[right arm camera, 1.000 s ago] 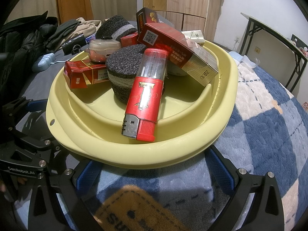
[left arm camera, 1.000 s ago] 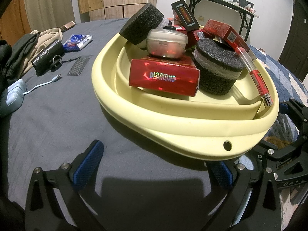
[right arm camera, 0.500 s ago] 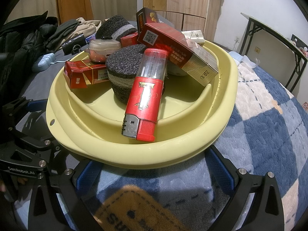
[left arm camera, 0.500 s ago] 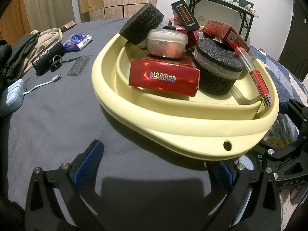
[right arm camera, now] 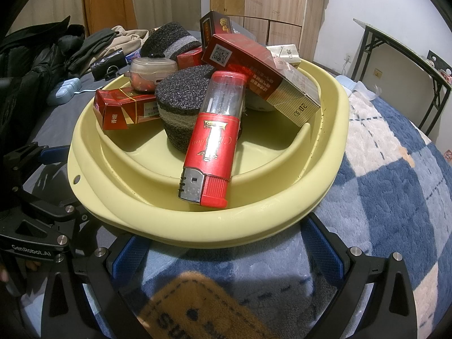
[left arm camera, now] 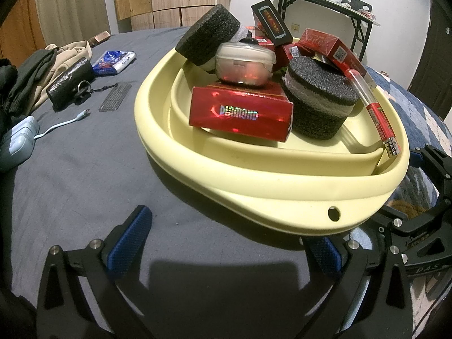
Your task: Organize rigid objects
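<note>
A pale yellow basin (left arm camera: 276, 186) (right arm camera: 282, 212) sits on the bed, piled with rigid objects. It holds a red DIAMOND box (left arm camera: 240, 113), two black foam pucks (left arm camera: 319, 101) (left arm camera: 209, 36), a clear lidded case (left arm camera: 244, 65), a long red carton (right arm camera: 262, 79), and a big red lighter-shaped tube (right arm camera: 214, 147) leaning over the inner rim. My left gripper (left arm camera: 226, 245) is open just short of the basin's near edge, its right finger under the rim. My right gripper (right arm camera: 226, 251) is open at the opposite edge, with the rim over its fingertips. Neither holds anything.
On the grey sheet to the left lie a black pouch (left arm camera: 70, 82), a blue packet (left arm camera: 113, 62), a white cable (left arm camera: 56, 127), a light blue case (left arm camera: 17, 144) and clothes (right arm camera: 56, 50). A blue-and-white checked blanket (right arm camera: 395, 197) covers the right side. A folding table (left arm camera: 325, 2) stands behind.
</note>
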